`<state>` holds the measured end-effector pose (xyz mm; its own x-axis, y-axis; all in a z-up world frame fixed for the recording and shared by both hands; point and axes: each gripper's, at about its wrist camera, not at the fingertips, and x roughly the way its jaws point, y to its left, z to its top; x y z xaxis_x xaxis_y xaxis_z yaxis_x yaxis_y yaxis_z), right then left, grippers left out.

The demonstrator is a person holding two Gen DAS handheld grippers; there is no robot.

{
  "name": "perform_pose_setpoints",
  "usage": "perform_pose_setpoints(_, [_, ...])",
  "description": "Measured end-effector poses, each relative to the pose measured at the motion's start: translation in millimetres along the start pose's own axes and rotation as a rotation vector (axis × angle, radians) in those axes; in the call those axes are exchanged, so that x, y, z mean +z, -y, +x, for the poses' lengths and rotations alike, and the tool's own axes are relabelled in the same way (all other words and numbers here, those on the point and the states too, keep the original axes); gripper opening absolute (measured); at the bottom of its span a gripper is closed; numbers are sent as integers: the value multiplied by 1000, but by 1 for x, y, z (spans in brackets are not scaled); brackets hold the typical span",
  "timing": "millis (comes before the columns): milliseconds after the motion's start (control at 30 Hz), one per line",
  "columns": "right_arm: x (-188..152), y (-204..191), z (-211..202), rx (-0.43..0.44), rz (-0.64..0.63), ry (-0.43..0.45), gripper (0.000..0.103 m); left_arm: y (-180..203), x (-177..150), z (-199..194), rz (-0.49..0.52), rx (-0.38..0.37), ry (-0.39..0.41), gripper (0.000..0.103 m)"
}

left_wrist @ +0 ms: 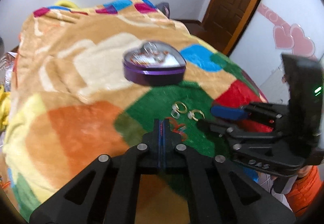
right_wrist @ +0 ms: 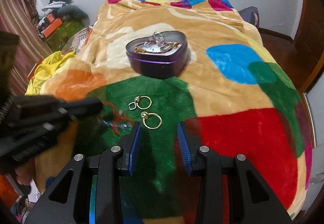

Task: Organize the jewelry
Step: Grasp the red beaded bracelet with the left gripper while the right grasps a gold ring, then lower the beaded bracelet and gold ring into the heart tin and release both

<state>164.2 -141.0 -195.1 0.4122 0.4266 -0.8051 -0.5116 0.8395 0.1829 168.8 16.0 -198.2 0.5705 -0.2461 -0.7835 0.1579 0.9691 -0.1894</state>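
- Red cord pinched in the clenched left tool, low centre of frame, on the bed's green blanket patch.
- Step: picking up the cord; next, carry it to the heart tin above.
- Right tool is released, empty, just below two gold rings.

Patchwork blanket over a bed, bearing far a purple heart tin, near two gold rings, left an orange cord

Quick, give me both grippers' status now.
Left gripper: jaws shut on the red cord bracelet.
Right gripper: jaws open, holding nothing, near a gold ring.
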Motion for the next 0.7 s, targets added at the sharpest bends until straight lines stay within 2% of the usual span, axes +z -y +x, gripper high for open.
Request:
perform_pose_setpoints(300, [0,-6,11,-16,-24,21,33,-16,14,-32,-31,29,95,0])
perform_pose_setpoints(433, [2,-7,8,-13,-41,22,18,-15,19,-36,-29,32,115,0])
perform_pose_setpoints(700, [8,-5,-4,-34,-38,62,18,-12,29,-45,-32,32,157,0])
